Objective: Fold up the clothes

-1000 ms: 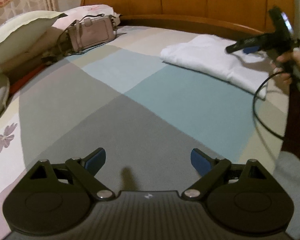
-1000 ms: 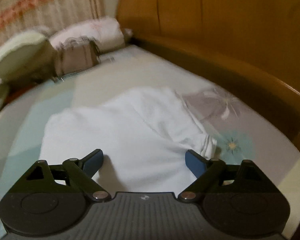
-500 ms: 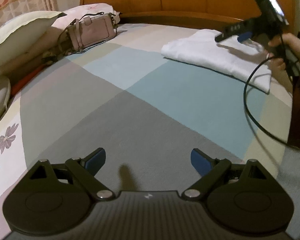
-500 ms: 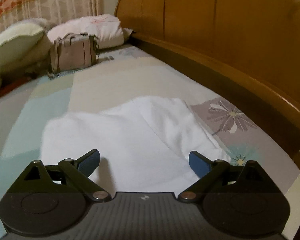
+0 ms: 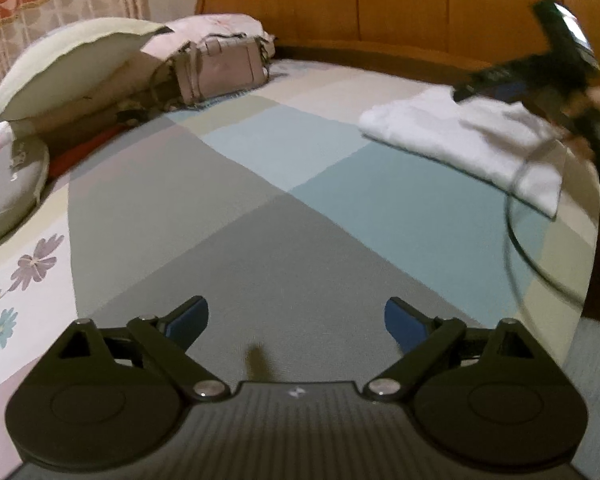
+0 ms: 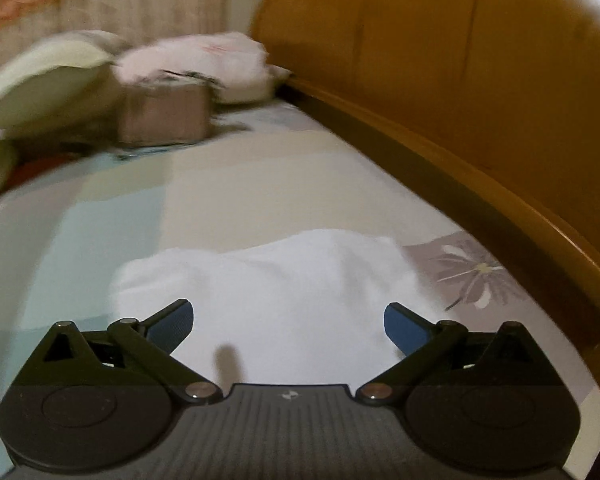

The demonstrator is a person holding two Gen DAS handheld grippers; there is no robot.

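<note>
A folded white garment (image 5: 464, 136) lies on the patchwork bed sheet (image 5: 260, 216) near the wooden headboard (image 5: 400, 4), at the right of the left wrist view. In the right wrist view the same white garment (image 6: 268, 296) sits just under and ahead of my right gripper (image 6: 288, 322), which hangs open and empty above it. The left wrist view shows that right gripper (image 5: 496, 80) blurred above the garment, held by a hand. My left gripper (image 5: 296, 320) is open with nothing between its fingers, low over the grey patch of the sheet.
A pink handbag (image 5: 224, 68) and pillows (image 5: 72, 64) are piled at the back left of the bed. A grey cushion (image 5: 8, 188) lies at the left edge. A black cable (image 5: 528, 236) hangs from the right gripper. The headboard (image 6: 480, 92) runs close on the right.
The right gripper has lifted and drawn back from the white garment, and its view has tilted up toward the pillows. The left gripper has barely moved. Both stay open.
</note>
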